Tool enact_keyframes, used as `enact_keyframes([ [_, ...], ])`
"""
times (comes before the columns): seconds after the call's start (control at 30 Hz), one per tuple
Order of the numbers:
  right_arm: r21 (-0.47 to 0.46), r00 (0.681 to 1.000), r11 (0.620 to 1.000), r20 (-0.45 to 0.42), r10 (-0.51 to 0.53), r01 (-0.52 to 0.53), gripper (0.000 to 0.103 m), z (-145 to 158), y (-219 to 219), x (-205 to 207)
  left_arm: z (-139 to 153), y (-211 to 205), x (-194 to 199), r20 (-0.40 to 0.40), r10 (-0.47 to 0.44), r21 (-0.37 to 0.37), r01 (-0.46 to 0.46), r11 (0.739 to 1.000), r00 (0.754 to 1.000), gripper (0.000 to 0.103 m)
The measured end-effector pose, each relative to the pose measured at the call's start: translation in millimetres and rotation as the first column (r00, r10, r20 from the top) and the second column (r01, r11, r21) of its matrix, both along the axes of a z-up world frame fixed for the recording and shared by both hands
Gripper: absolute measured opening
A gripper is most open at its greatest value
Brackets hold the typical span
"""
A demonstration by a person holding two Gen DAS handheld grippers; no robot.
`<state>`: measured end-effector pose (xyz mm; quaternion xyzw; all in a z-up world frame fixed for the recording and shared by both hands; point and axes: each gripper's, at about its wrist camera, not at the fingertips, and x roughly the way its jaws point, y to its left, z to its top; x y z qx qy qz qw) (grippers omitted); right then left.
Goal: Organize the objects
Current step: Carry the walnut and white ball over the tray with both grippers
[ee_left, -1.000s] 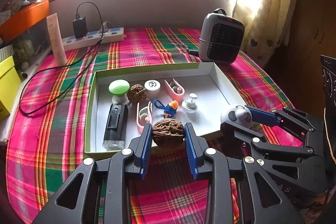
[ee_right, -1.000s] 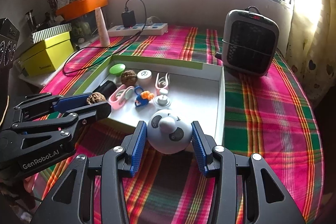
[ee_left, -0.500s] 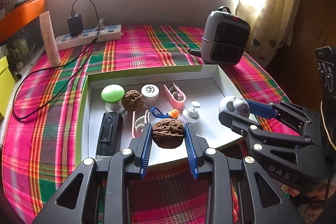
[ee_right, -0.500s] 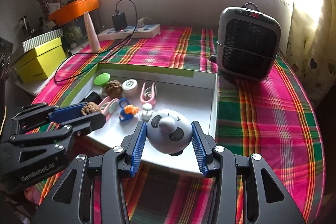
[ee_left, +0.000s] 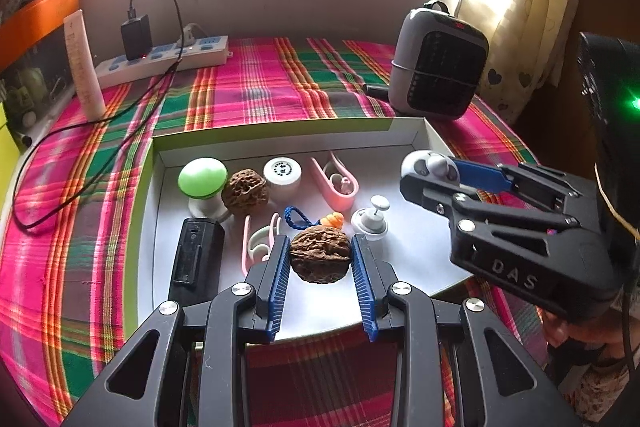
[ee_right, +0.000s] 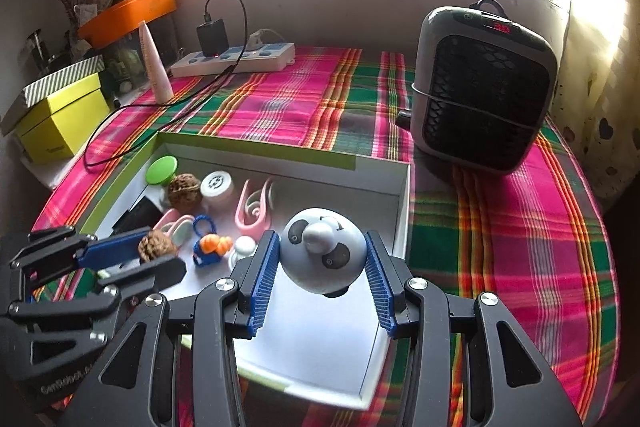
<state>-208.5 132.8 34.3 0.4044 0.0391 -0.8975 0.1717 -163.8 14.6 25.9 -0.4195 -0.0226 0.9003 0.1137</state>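
1. Left wrist view: a table under a pink-and-green plaid cloth (ee_left: pixel 280 87) stands below a bright window, with a power strip (ee_left: pixel 164 61) and a grey heater (ee_left: pixel 438 71) at the back.
2. The left gripper (ee_left: pixel 320 259) is clamped on a walnut (ee_left: pixel 320 255), held over the near part of a shallow white tray (ee_left: pixel 400 247).
3. In the tray lie a second walnut (ee_left: pixel 244 191), a green mushroom-shaped piece (ee_left: pixel 203 183), a black device (ee_left: pixel 192 259) and a pink clip (ee_left: pixel 334 183).
4. Right wrist view: the same cloth (ee_right: pixel 500 227) and heater (ee_right: pixel 482 91).
5. The right gripper (ee_right: pixel 323 255) is closed around a panda-faced ball (ee_right: pixel 323 251), above the tray's (ee_right: pixel 404 195) right half.
6. The left gripper (ee_right: pixel 154 257) sits at lower left, gripping its walnut (ee_right: pixel 156 247).
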Motion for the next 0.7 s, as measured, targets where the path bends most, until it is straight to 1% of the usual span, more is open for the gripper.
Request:
enact_keyframes([
  [0.7, 0.022, 1.000, 1.000, 0.021, 0.008, -0.009, 0.044, -7, -4, -21, -10, 4, -9, 0.025, -0.003, -0.004, 0.003, 1.000, 1.000, 0.029],
])
